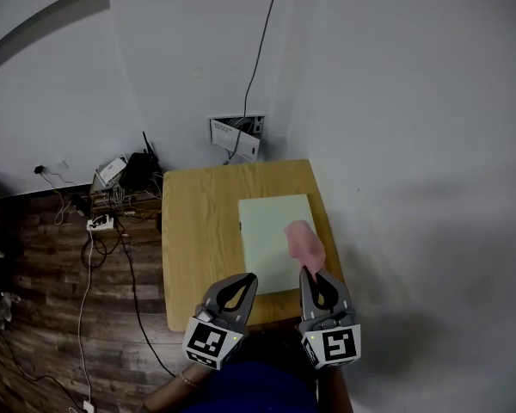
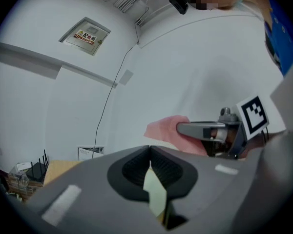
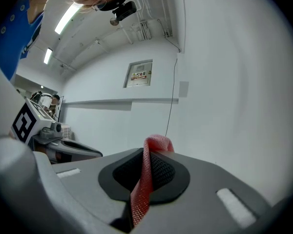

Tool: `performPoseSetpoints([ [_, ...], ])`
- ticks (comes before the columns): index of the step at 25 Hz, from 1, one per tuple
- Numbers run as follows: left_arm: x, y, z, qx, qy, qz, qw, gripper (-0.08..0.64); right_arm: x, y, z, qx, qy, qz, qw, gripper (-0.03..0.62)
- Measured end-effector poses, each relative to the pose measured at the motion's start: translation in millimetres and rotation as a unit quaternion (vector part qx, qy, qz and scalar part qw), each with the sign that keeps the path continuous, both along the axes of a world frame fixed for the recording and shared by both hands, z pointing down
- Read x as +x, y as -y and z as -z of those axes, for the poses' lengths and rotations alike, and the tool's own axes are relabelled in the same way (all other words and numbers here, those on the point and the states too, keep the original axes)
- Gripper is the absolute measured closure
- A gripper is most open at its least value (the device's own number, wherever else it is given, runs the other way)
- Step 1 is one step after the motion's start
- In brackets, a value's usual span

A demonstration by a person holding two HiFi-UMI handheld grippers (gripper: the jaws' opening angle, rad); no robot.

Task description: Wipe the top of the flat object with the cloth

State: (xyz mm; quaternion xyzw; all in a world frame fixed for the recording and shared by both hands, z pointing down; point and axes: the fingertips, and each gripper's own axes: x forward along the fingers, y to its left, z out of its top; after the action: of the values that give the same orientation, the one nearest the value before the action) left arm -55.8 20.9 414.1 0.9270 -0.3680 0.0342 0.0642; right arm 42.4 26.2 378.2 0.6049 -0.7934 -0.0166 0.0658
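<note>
A pale green flat board [image 1: 271, 231] lies on the right half of a small wooden table [image 1: 198, 231]. My right gripper [image 1: 308, 272] is shut on a pink cloth [image 1: 304, 241], which hangs over the board's right edge. In the right gripper view the cloth [image 3: 142, 189] runs up between the fingers and bunches past the tips of the right gripper [image 3: 145, 152]. My left gripper [image 1: 251, 278] hovers at the board's near left corner with its jaws shut. In the left gripper view a sliver of the green board [image 2: 155, 194] shows through the hollow behind the left gripper's [image 2: 150, 149] tips, and the cloth [image 2: 163, 129] shows beyond.
A white wall runs behind and to the right of the table. A wall box [image 1: 236, 136] with a dangling cable sits just behind it. On the wood floor to the left lie a router [image 1: 139, 170], a power strip [image 1: 100, 223] and loose cables.
</note>
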Motion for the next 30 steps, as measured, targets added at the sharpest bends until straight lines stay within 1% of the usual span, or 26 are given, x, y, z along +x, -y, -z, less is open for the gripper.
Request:
performPoseSetpoints([
  [6, 1, 31, -26, -0.02, 0.019, 0.034, 0.999, 0.555, 10, 47, 0, -0.001, -0.016, 0.035, 0.999, 0.577],
  [11, 10, 60, -57, -0.049, 0.048, 0.07, 0.9952, 0.555, 14, 93, -6, -0.013, -0.033, 0.086, 0.996, 0.577],
  [12, 14, 65, -65, -0.056, 0.056, 0.073, 0.9942, 0.555, 14, 101, -8, -0.017, -0.037, 0.099, 0.994, 0.577],
  [14, 22, 74, -81, -0.074, 0.069, 0.08, 0.9917, 0.531, 13, 116, -16, -0.027, -0.043, 0.122, 0.991, 0.577],
  [18, 37, 86, -111, -0.098, 0.092, 0.095, 0.9864, 0.531, 10, 140, -38, -0.058, -0.037, 0.158, 0.985, 0.577],
  [22, 51, 95, -146, -0.114, 0.132, 0.077, 0.9816, 0.531, 3, 162, -59, -0.083, -0.032, 0.169, 0.982, 0.577],
  [25, 55, 97, -177, -0.135, 0.162, 0.057, 0.9758, 0.531, -6, 177, -80, -0.101, -0.041, 0.168, 0.98, 0.577],
  [30, 51, 88, -204, -0.166, 0.188, 0.029, 0.9677, 0.531, -24, 199, -116, -0.138, -0.067, 0.169, 0.974, 0.577],
])
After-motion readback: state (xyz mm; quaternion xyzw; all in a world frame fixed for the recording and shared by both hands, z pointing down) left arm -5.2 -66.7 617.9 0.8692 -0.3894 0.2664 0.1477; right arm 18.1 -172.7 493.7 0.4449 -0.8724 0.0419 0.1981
